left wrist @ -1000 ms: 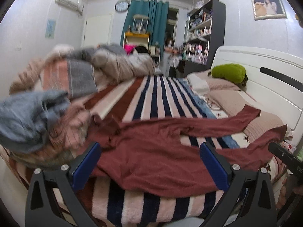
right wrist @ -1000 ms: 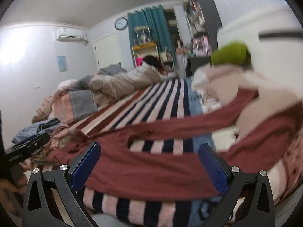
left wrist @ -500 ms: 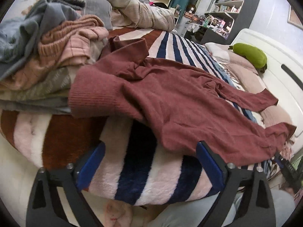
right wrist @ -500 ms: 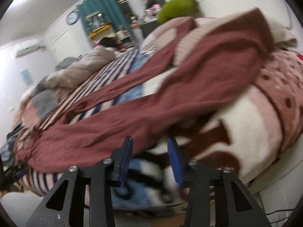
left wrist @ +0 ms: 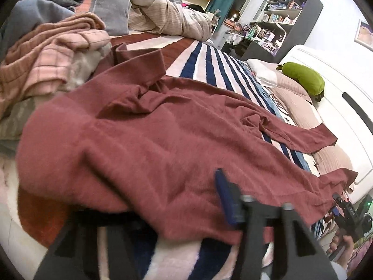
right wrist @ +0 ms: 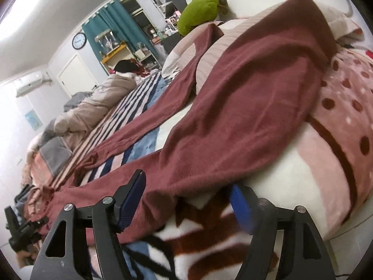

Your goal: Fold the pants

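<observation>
The dark-red knit pants (left wrist: 177,140) lie spread on the striped plush blanket (left wrist: 205,70). The left gripper (left wrist: 186,210), jaws just narrowed, pinches their near edge. The right gripper (right wrist: 186,200), jaws just widening and half apart, straddles a leg's near edge.

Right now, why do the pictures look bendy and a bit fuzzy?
Left wrist view: a fisheye lens curves the bed and shelves, and the near pants edge and left gripper look blurred. Right wrist view: the same bending tilts the room, bright ceiling glare washes out the top left, and the blanket by the right gripper is smeared.

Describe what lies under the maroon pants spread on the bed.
Under the maroon pants a striped blanket shows, and a pinkish pillow lies beneath the leg ends. Whatever lies directly beneath the cloth is covered.
</observation>
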The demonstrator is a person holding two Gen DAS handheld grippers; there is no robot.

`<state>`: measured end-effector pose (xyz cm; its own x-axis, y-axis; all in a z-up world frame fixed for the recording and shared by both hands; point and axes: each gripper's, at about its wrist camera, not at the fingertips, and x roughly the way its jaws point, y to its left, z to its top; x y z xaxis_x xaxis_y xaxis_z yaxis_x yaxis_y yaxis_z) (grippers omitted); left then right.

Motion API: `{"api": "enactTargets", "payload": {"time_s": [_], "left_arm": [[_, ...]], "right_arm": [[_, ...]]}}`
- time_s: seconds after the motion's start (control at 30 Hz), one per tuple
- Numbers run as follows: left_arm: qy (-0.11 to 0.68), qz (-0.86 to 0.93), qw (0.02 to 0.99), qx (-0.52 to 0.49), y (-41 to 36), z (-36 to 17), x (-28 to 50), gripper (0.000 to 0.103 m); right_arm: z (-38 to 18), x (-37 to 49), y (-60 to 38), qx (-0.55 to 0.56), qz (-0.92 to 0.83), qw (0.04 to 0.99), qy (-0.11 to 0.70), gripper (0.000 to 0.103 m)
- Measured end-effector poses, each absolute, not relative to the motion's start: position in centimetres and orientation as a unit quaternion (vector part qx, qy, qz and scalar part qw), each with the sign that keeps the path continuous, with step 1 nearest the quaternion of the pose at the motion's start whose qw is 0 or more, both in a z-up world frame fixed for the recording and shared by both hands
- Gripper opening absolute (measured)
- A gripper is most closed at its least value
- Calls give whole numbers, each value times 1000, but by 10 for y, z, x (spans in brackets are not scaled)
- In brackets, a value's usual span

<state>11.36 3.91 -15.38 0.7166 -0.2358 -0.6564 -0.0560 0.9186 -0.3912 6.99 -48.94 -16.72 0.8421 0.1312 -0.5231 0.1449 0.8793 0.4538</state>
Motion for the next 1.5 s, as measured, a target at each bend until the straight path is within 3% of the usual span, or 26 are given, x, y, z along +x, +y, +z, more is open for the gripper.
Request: {"api": "enactTargets", "payload": {"time_s": [0.03,0.07,0.1,0.2,0.57,0.77,1.27,1.37,1.43,1.5], "left_arm": [[372,-50,906,-197,39,-154,115,15],[371,-47,906,-196,40,-153,116,11],[370,-44,908,-193,40,-152,115,7],[362,-43,913,-181,43,-146,113,4],[303,-59,939,-152,48,-84,103,3],[290,-57,947,-129,56,-53,138,3],[360,-28,924,-123,73,-93,270,4],[376,-28,917,-129,76,-107,282,9],[382,-31,914,-132,77,-113,286,25],[385,-46,912,-134,77,-114,287,41]], "right_arm": [[-166,73,-487,237,-10,929,284,43],[-166,75,-486,228,-16,930,286,23],[-165,77,-485,221,-23,932,286,10],[-155,78,-484,208,-24,939,272,4],[-84,117,-477,133,23,967,218,2],[-52,174,-469,88,39,970,221,2],[-88,343,-429,-22,51,927,372,3],[-104,362,-430,-25,54,918,393,3],[-113,372,-428,-32,60,910,410,10],[-119,376,-426,-30,72,903,423,23]]}}
